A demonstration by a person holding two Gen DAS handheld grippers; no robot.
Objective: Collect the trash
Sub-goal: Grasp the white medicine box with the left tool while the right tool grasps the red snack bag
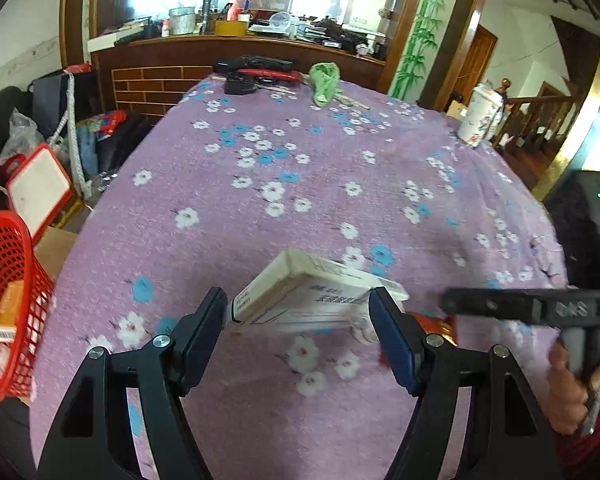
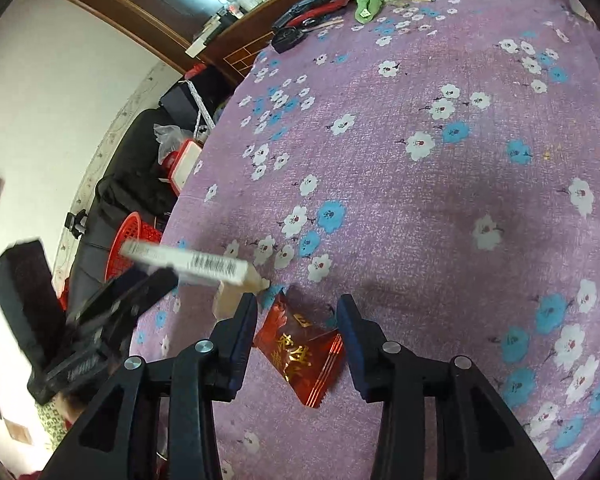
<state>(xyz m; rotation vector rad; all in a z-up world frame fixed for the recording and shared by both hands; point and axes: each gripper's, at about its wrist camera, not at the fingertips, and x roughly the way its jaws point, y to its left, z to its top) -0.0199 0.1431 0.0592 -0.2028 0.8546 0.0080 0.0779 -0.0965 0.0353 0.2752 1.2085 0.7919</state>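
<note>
The white carton box (image 1: 316,292) is held above the surface (image 1: 340,168), pinched between the two jaws of the left gripper (image 1: 298,308). It sits tilted, with one short end toward the left jaw and a barcode label near the right jaw. In the right wrist view the same box (image 2: 188,262) shows from its narrow side, with the barcode facing up, and the left gripper (image 2: 156,280) reaches it from the lower left, blurred.

A red candy wrapper (image 2: 304,356) with gold letters lies flat on the surface, between the jaws of the right gripper (image 2: 296,314). These jaws are spread and their pads do not touch the wrapper; there is a gap on both sides. In the left wrist view only a small red part of the wrapper (image 1: 436,326) is seen behind the right jaw of the left gripper, and the right gripper (image 1: 500,304) comes in from the right edge, blurred, with a hand (image 1: 568,384) behind it.

The surface is covered with a purple cloth with white and blue flowers. Beside its left edge, lower than the surface, stands a red mesh basket (image 1: 8,292) with an orange box inside. At the far end of the surface lie a green cloth (image 1: 324,80), some black and red things (image 1: 256,74), and thin wooden sticks. On the right far side stands a white jar with flower pattern (image 1: 482,114).
</note>
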